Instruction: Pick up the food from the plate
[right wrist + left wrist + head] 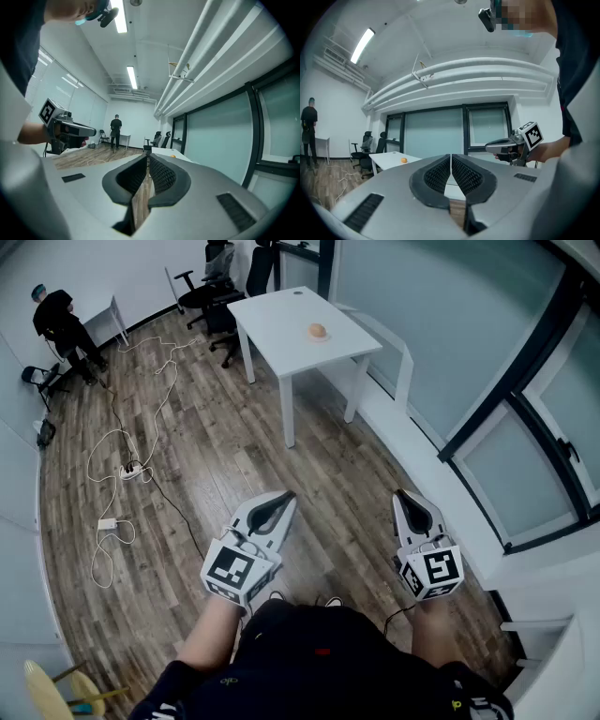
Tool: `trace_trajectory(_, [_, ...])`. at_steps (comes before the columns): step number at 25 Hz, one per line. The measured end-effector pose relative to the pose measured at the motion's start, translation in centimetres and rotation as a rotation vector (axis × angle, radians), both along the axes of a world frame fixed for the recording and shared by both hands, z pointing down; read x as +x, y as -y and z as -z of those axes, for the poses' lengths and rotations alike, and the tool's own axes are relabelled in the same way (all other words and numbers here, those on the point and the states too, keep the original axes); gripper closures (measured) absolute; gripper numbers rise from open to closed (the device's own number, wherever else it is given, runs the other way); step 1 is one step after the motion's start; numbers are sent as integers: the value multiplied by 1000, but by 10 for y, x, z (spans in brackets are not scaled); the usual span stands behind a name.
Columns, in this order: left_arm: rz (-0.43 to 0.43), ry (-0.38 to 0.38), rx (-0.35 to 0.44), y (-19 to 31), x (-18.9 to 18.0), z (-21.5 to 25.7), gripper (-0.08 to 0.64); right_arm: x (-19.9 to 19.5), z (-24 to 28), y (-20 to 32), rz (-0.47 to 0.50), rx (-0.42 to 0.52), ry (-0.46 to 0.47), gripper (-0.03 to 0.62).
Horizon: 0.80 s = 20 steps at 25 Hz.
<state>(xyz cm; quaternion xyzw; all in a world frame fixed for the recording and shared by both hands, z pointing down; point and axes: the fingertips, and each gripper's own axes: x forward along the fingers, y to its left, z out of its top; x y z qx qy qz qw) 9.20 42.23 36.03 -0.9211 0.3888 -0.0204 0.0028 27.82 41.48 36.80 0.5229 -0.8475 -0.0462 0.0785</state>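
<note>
An orange piece of food (318, 331) sits on a white table (281, 320) far across the room; it also shows as a small orange dot (403, 160) in the left gripper view. My left gripper (290, 496) and right gripper (398, 494) are held level over the wood floor, well short of the table. Both have their jaws closed together with nothing between them. In the left gripper view the tips (450, 156) meet, and the right gripper (487, 147) shows to the side. In the right gripper view the tips (147, 156) meet too.
Office chairs (208, 292) stand behind the table. A person (58, 318) stands at a small desk in the far left corner. Cables and a power strip (131, 470) lie on the floor at left. Glass windows (525, 409) and a white ledge run along the right.
</note>
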Motion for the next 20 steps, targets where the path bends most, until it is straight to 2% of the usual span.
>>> trace_trajectory(7, [-9,-6,0,4,-26,1,531,-28,2,4,-5,5,-18,555])
trace_trajectory(20, [-60,-20,-19,25,-104,-15,531,-100,-7,15,-73,15,-7,555])
